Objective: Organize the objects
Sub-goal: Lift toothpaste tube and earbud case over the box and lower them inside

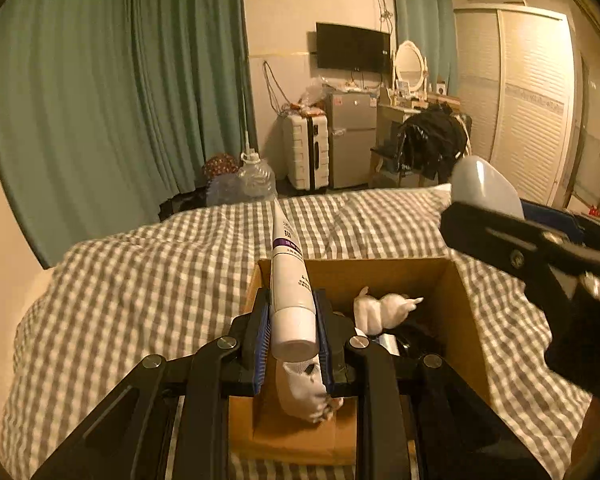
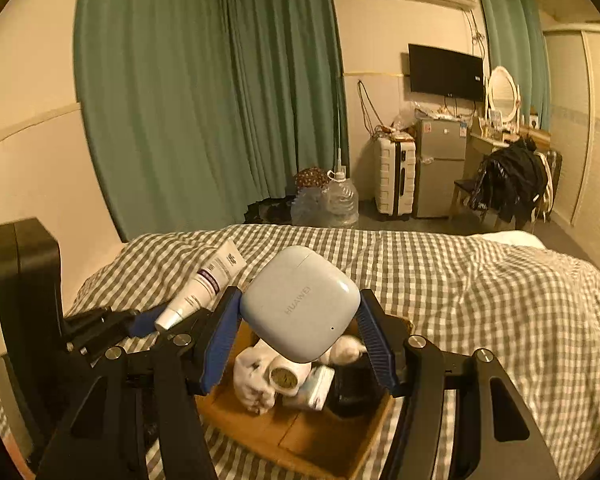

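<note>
My left gripper (image 1: 292, 328) is shut on a white tube with a purple band (image 1: 290, 280), held above the left side of an open cardboard box (image 1: 456, 300) on the bed. The tube also shows in the right wrist view (image 2: 204, 284). My right gripper (image 2: 300, 332) is shut on a pale blue Huawei earbud case (image 2: 300, 304), held over the same box (image 2: 300, 436). The case (image 1: 484, 188) and right gripper show at the right of the left wrist view. Inside the box lie white socks (image 2: 256, 380), a small packet (image 2: 312, 392) and a dark object (image 2: 352, 392).
The box sits on a grey-and-white checked bedspread (image 2: 480, 300). Beyond the bed stand water jugs (image 2: 340, 204), a white suitcase (image 2: 394, 176), a small fridge (image 2: 440, 164) and a chair with dark clothes (image 2: 508, 184). Green curtains (image 2: 204, 100) hang at the left.
</note>
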Available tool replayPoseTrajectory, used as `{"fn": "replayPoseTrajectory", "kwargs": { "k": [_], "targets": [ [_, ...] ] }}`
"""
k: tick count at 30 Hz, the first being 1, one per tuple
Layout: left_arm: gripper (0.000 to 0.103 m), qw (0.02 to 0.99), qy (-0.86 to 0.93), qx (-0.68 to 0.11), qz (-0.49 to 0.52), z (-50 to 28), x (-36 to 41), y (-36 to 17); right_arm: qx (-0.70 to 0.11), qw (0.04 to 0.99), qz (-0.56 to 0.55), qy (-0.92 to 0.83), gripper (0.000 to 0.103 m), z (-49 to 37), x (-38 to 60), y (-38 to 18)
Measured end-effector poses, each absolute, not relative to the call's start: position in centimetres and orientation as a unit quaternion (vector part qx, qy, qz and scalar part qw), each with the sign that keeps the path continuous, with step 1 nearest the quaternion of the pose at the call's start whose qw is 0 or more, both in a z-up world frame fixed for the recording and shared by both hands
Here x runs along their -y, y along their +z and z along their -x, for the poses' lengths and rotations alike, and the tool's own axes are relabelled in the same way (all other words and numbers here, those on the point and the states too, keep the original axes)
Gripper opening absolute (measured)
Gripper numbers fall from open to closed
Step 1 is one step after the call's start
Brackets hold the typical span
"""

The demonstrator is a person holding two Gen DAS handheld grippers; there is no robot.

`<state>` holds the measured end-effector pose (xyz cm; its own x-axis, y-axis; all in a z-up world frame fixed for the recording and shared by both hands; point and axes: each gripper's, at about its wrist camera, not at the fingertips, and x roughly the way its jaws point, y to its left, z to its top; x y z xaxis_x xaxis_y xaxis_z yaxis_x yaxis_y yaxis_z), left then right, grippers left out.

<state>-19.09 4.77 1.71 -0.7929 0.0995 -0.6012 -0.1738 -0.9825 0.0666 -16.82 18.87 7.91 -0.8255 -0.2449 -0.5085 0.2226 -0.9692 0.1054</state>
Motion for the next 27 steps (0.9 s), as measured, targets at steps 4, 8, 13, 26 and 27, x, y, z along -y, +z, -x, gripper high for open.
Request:
{"fn": "replayPoseTrajectory", "kwargs": {
  "k": [4, 8, 13, 26, 27],
  "targets": [
    [0.021, 0.075, 0.937, -0.058, 0.335, 21.0, -4.8, -1.0, 0.026, 0.122, -0.288, -0.949, 0.058, 19.9, -19.1, 5.6],
    [0.021, 0.086, 0.927, -0.056, 0.361, 22.1, -4.8, -3.5, 0.026, 0.123, -0.323, -0.938, 0.058, 22.7, -19.1, 2.2],
    [0.021, 0.093, 0.921, -0.059, 0.375, 22.6, -5.1, -4.6, 0.035, 0.114, -0.360, -0.925, 0.058, 24.6, -19.9, -1.0],
    [0.021, 0.114, 0.919, -0.056, 0.373, 21.5, -5.5, -4.7, 0.037, 0.104, -0.379, -0.919, 0.058, 25.3, -20.8, -3.0],
    [0.021, 0.115, 0.918, -0.056, 0.375, 21.5, -5.6, -4.9, 0.039, 0.104, -0.378, -0.919, 0.058, 25.2, -20.9, -3.0]
  ]
}}
